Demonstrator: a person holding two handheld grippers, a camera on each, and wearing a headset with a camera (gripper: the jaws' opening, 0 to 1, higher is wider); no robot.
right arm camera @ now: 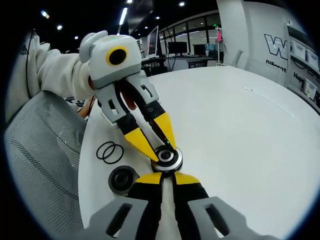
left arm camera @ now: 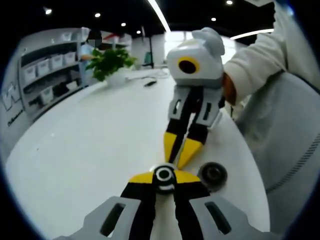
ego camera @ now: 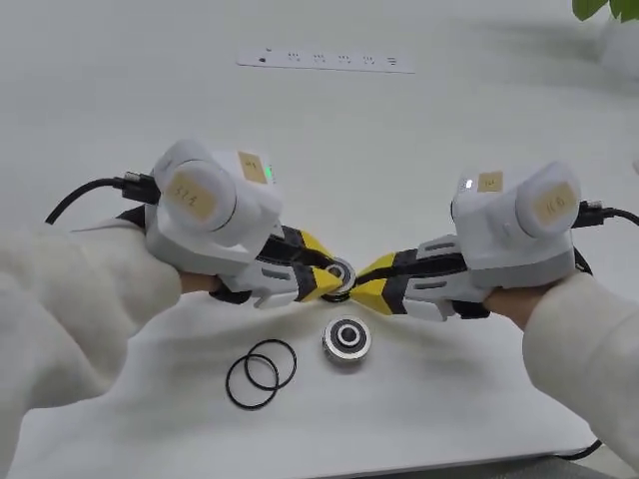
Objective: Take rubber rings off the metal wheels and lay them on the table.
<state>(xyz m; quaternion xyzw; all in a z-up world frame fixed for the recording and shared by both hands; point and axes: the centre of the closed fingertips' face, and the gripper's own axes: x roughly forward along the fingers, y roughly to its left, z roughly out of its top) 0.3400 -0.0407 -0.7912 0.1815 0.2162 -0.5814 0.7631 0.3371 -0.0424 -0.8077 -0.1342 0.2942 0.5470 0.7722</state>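
Note:
A metal wheel [ego camera: 340, 271] with a black rubber ring around it hangs just above the white table [ego camera: 429, 150]. My left gripper [ego camera: 327, 281] is shut on this wheel [left arm camera: 164, 173] from the left. My right gripper [ego camera: 365, 285] comes in from the right, its yellow jaws pressed together at the wheel's [right arm camera: 168, 158] rim where the ring sits. A second wheel [ego camera: 346, 339] lies flat on the table below them. Two loose rubber rings [ego camera: 262, 371] lie overlapping to its left, also visible as rings [right arm camera: 110, 151] in the right gripper view.
A white power strip [ego camera: 324, 60] lies far back on the table, and a green plant [ego camera: 599, 8] stands at the back right corner. The table's front edge [ego camera: 329, 467] runs close below the rings. Shelves [left arm camera: 45, 70] stand beyond the table.

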